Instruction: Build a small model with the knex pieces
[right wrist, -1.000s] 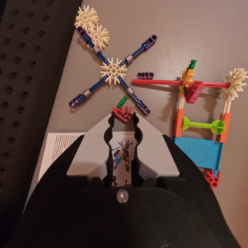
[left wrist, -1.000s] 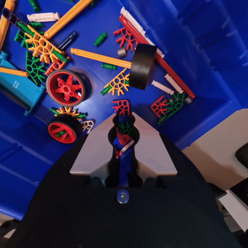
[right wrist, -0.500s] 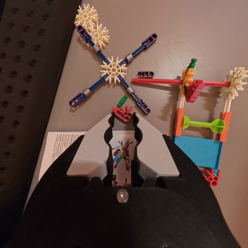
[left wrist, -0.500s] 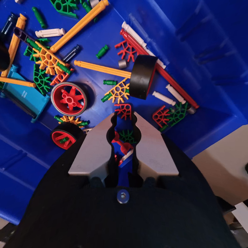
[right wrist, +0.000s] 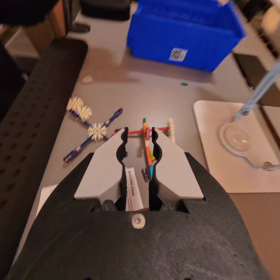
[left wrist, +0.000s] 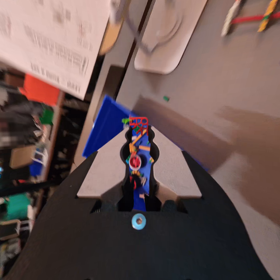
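Observation:
My left gripper (left wrist: 139, 128) is shut on a red fan-shaped connector (left wrist: 140, 123) that sticks out past its tips. It hangs above the blue bin (left wrist: 106, 125), whose loose rods and a red wheel (left wrist: 134, 162) show between the jaws. The left wrist view is blurred. My right gripper (right wrist: 138, 128) is open and empty above the grey table. The colourful rod frame (right wrist: 147, 145) with its red rod (right wrist: 134, 132) lies right below and ahead of it. A blue-rod cross with a white snowflake hub (right wrist: 97, 131) lies to its left.
The blue bin (right wrist: 181, 34) stands at the table's far side, with a small green piece (right wrist: 184, 83) before it. A black perforated board (right wrist: 30, 121) runs along the left. A white pad with a clear dome (right wrist: 236, 140) lies right. A printed booklet (right wrist: 133, 189) and purple clip (right wrist: 145, 174) lie under the gripper. My hands' fingertips stand some 30 centimetres from each other. My right tips are about 25 centimetres from the small green piece (right wrist: 184, 83), my left tips only 20 centimetres.
My left gripper has lifted out of the bin with the red connector and swung round. My right gripper has opened, tilted up and pulled back; the red connector at its tips is gone.

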Motion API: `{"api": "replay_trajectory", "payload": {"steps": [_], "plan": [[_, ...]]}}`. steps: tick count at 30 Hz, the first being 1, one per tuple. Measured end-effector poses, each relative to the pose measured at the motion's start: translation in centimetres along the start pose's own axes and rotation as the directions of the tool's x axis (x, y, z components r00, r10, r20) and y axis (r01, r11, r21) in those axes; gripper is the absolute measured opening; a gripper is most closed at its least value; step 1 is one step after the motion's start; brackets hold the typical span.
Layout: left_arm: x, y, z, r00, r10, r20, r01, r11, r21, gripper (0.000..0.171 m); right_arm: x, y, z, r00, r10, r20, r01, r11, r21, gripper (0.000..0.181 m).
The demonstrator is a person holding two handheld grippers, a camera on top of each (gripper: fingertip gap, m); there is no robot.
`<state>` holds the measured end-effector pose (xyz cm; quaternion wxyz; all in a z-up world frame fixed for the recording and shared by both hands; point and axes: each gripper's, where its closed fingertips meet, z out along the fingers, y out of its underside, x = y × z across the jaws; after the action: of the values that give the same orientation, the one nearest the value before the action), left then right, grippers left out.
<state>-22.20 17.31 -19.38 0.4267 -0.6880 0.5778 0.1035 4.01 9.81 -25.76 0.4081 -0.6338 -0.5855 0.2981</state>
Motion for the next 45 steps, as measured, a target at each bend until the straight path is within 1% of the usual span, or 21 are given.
{"api": "replay_trajectory", "payload": {"steps": [3, 5, 7, 9, 11, 14, 17, 20, 22, 23, 24, 26, 28, 29, 30, 33, 35, 38, 41, 43, 45], "plan": [[4.4, -6.4, 0.9, 0.984, 0.171, 0.055, -0.177, 0.977, 0.115, 0.019, 0.4, -3.7, -0.1, 0.997, 0.055, -0.05, -0.046, 0.987, 0.154, 0.03], [7.8, -9.5, 1.9, 0.955, 0.286, 0.075, -0.294, 0.942, 0.164, 0.019, 0.2, -5.4, 0.3, 0.994, 0.091, -0.057, -0.077, 0.974, 0.213, 0.03], [10.6, -12.1, 2.8, 0.919, 0.383, 0.097, -0.395, 0.898, 0.194, 0.019, -0.6, -6.1, 1.0, 0.994, 0.106, -0.027, -0.097, 0.969, 0.229, 0.031], [11.6, -14.5, 3.2, 0.881, 0.439, 0.175, -0.47, 0.854, 0.222, 0.019, -1.2, -6.0, 1.9, 0.991, 0.132, 0.0, -0.129, 0.968, 0.214, 0.033], [12.2, -15.8, 3.7, 0.824, 0.518, 0.229, -0.561, 0.801, 0.207, 0.019, -1.3, -5.8, 2.4, 0.985, 0.171, 0.02, -0.171, 0.964, 0.205, 0.033], [13.6, -17.0, 4.1, 0.76, 0.604, 0.239, -0.648, 0.732, 0.209, 0.019, -0.9, -5.7, 2.6, 0.98, 0.2, 0.021, -0.2, 0.956, 0.216, 0.032], [14.2, -17.5, 4.7, 0.684, 0.683, 0.257, -0.727, 0.667, 0.162, 0.018, -1.0, -5.3, 2.8, 0.978, 0.205, 0.033, -0.208, 0.959, 0.191, 0.026], [14.7, -17.8, 5.0, 0.635, 0.733, 0.245, -0.771, 0.621, 0.139, 0.018, -0.8, -5.2, 2.8, 0.983, 0.183, -0.003, -0.179, 0.967, 0.18, 0.015], [14.4, -18.2, 5.0, 0.644, 0.72, 0.259, -0.763, 0.628, 0.154, 0.018, -0.2, -5.4, 2.4, 0.983, 0.181, -0.034, -0.17, 0.965, 0.199, 0.008], [14.0, -18.6, 4.9, 0.678, 0.684, 0.27, -0.733, 0.656, 0.179, 0.019, 0.1, -5.7, 2.0, 0.981, 0.191, -0.033, -0.179, 0.956, 0.231, 0.005], [13.0, -19.0, 4.6, 0.72, 0.625, 0.302, -0.688, 0.698, 0.197, 0.026, 0.4, -6.1, 1.6, 0.977, 0.211, -0.025, -0.197, 0.944, 0.266, 0.004], [11.4, -18.8, 4.5, 0.816, 0.49, 0.306, -0.563, 0.793, 0.233, 0.029, 1.1, -6.5, 0.8, 0.973, 0.231, -0.028, -0.209, 0.922, 0.325, 0.004], [11.3, -18.6, 4.6, 0.933, 0.294, 0.207, -0.35, 0.874, 0.338, 0.034, 1.4, -6.9, 0.3, 0.97, 0.243, -0.013, -0.219, 0.897, 0.385, 0.004], [12.0, -18.6, 4.7, 0.98, 0.178, 0.092, -0.2, 0.895, 0.4, 0.036, 1.5, -7.2, 0.0, 0.969, 0.246, 0.001, -0.224, 0.882, 0.415, 0.004], [12.8, -18.6, 4.8, 0.997, 0.073, -0.035, -0.05, 0.896, 0.442, 0.038, 1.5, -7.5, -0.1, 0.971, 0.241, 0.005, -0.218, 0.869, 0.444, 0.004], [14.3, -19.6, 4.6, 0.94, -0.128, -0.315, 0.281, 0.816, 0.505, 0.041, 1.1, -8.2, -0.3, 0.976, 0.215, 0.017, -0.195, 0.844, 0.501, 0.004], [13.9, -19.8, 5.1, 0.901, -0.22, -0.373, 0.396, 0.766, 0.506, 0.034, 0.7, -8.6, -0.4, 0.981, 0.194, 0.027, -0.178, 0.831, 0.527, 0.004], [13.4, -20.3, 4.8, 0.843, -0.27, -0.465, 0.509, 0.681, 0.527, 0.018, 0.5, -8.7, -0.5, 0.983, 0.18, 0.03, -0.168, 0.83, 0.531, 0.004], [12.7, -20.8, 3.7, 0.785, -0.277, -0.555, 0.593, 0.596, 0.541, 0.012, 0.8, -8.5, -0.5, 0.982, 0.185, 0.029, -0.171, 0.827, 0.535, 0.004], [12.4, -20.6, 3.7, 0.754, -0.28, -0.594, 0.629, 0.571, 0.528, 0.007, 1.0, -8.3, -0.4, 0.981, 0.191, 0.032, -0.179, 0.825, 0.535, 0.004], [12.5, -20.3, 3.8, 0.753, -0.275, -0.598, 0.629, 0.568, 0.53, 0.006, 1.0, -8.1, -0.2, 0.982, 0.185, 0.031, -0.174, 0.833, 0.526, 0.004]]}}
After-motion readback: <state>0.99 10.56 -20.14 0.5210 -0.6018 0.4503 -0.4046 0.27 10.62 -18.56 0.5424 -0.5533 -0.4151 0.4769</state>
